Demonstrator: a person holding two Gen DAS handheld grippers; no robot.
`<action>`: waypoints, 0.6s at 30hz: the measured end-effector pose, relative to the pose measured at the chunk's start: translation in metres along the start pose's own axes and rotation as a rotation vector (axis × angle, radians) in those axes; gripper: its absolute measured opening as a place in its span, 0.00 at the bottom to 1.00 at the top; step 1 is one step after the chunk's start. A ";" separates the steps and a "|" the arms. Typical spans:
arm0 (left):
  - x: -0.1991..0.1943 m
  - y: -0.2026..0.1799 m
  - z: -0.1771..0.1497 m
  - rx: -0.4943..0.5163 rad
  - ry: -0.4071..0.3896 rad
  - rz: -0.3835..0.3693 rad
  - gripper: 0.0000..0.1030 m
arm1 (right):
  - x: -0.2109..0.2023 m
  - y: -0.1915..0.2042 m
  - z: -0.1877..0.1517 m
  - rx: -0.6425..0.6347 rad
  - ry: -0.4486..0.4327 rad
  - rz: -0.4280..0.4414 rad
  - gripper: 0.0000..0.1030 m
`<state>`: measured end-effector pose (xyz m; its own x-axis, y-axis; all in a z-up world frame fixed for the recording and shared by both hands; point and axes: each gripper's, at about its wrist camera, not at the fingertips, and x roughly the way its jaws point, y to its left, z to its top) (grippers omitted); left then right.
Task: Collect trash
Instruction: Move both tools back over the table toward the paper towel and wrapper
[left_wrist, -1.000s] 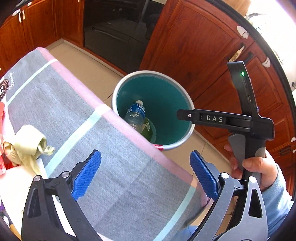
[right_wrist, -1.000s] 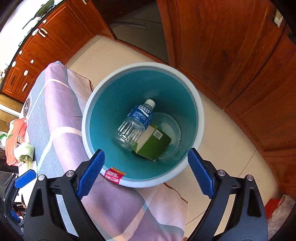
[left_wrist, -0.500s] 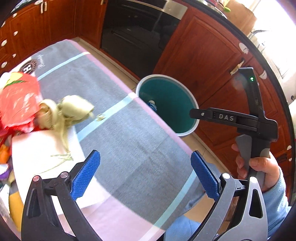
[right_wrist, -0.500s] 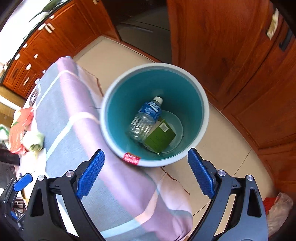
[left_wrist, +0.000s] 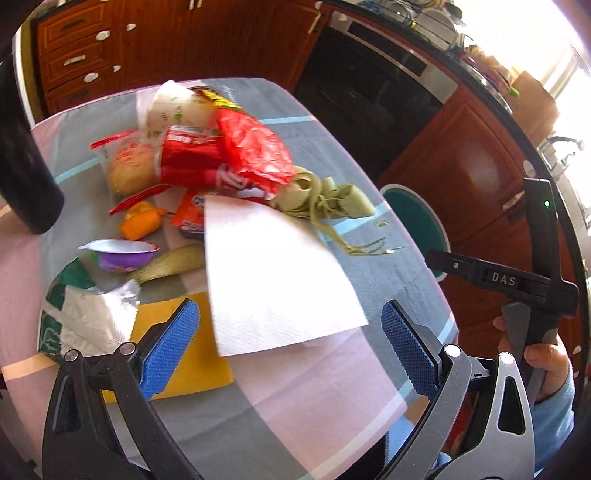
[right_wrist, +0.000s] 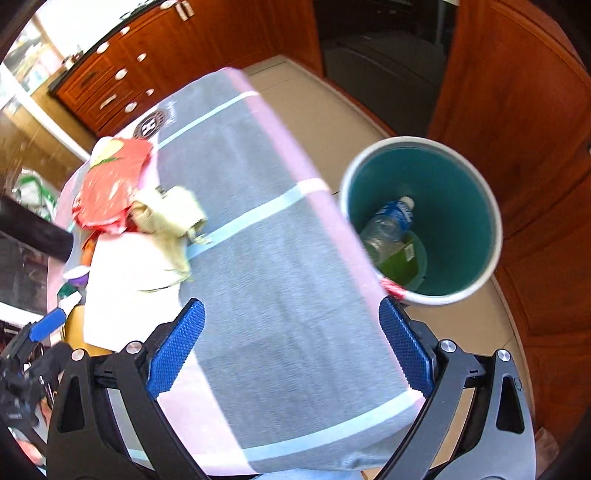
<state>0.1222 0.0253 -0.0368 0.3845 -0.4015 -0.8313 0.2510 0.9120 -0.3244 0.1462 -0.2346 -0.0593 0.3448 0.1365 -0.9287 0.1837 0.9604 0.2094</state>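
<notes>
**Two items binned, most trash left on the table**

Both grippers are empty, jaws spread wide: the left gripper (left_wrist: 290, 350) hangs over the napkin (left_wrist: 273, 273), the right gripper (right_wrist: 291, 350) over bare cloth (right_wrist: 280, 280). Past the napkin lie a foil lid (left_wrist: 118, 251), husks (left_wrist: 332, 199), a red wrapper (left_wrist: 255, 147) and a cup (left_wrist: 173, 107). Beyond the table edge, the bin (right_wrist: 461, 291) holds a bottle (right_wrist: 389, 225) and a green carton (right_wrist: 400, 258). By my judgement, the task is early.
</notes>
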 end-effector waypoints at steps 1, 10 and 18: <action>-0.002 0.010 -0.001 -0.016 -0.001 0.007 0.96 | 0.002 0.008 -0.001 -0.013 0.005 0.006 0.89; -0.020 0.079 -0.019 -0.105 -0.010 0.096 0.96 | 0.019 0.081 -0.014 -0.111 0.068 0.072 0.89; -0.014 0.121 -0.026 -0.163 0.038 0.143 0.96 | 0.041 0.144 -0.012 -0.229 0.103 0.108 0.89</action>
<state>0.1236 0.1441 -0.0762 0.3716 -0.2664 -0.8894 0.0481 0.9622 -0.2681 0.1760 -0.0875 -0.0711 0.2533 0.2543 -0.9334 -0.0660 0.9671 0.2456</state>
